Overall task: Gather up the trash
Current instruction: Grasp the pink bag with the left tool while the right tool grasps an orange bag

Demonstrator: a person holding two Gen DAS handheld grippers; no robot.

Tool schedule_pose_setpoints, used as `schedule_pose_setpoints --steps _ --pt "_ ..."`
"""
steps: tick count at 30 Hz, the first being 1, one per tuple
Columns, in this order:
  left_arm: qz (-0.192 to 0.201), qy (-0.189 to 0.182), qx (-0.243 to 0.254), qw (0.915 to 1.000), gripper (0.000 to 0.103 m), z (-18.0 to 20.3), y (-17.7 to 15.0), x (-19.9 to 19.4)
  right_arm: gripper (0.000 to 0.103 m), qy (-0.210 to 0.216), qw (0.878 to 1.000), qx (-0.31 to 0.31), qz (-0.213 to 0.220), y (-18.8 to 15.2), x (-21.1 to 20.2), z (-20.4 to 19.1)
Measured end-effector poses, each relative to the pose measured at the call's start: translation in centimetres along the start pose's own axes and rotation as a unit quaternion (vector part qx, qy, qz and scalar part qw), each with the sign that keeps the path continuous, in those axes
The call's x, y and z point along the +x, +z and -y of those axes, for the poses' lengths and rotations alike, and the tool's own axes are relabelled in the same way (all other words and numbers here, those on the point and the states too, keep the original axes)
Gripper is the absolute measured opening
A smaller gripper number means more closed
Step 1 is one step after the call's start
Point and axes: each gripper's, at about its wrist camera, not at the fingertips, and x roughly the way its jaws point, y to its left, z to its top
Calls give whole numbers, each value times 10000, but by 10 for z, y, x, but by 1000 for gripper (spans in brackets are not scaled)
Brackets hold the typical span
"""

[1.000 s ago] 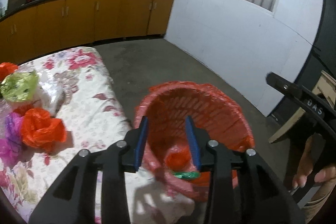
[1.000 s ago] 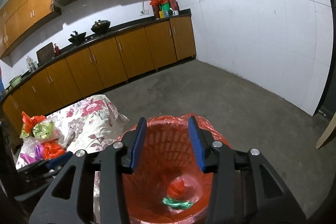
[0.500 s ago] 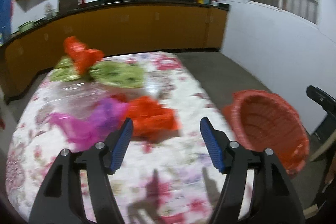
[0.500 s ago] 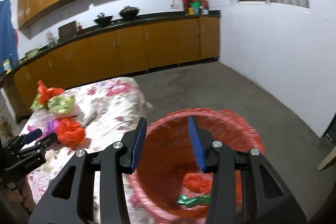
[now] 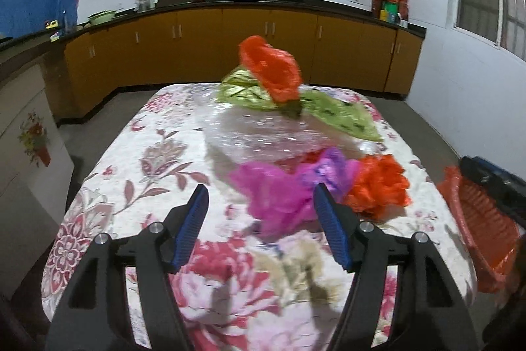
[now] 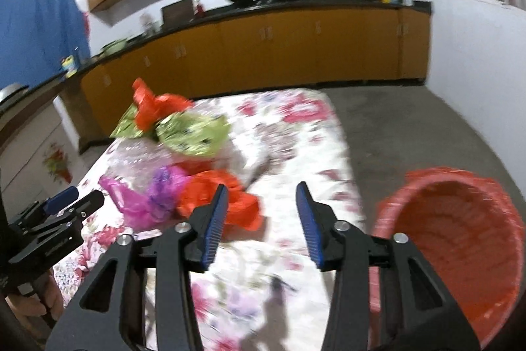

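A table under a floral cloth (image 5: 157,160) holds a heap of crumpled plastic bags, seen from two hand-held grippers. The left gripper (image 5: 259,216) hovers low over the cloth with its blue-padded jaws wide apart and nothing between them. Just ahead of it, slightly toward its right finger, lies a pink bag (image 5: 273,196), with a purple bag (image 5: 332,166) touching it and an orange bag (image 5: 378,183) beside that, further right. Beyond these sit a clear bag (image 5: 259,134), a green bag (image 5: 338,114) and a second orange bag on top of the pile. The right gripper (image 6: 259,216) is also spread open and empty, held above the near part of the table; the orange bag (image 6: 227,199) lies just ahead of its left finger, and the red basket (image 6: 460,232) stands off the table's edge at its right. What the basket holds cannot be seen from here. The step in hand appears to be the reach for another piece of trash, probably with the left gripper going for the pink bag. The next move likely calls for pushing forward and down until the jaws straddle the bag, closing on a thick fold, since thin film slips easily, then carrying it rightward over the basket.
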Motion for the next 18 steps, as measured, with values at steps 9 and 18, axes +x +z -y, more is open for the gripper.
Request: schedule_pose_setpoints --steps 9,18 --pt "-23 131 -167 9998 65 -28 -5 6 50 231 9985 -207 -445 1 69 -34" --pt "-123 -166 -275 9994 65 -28 0 21 10 566 9950 -404 -720 -14 76 -41"
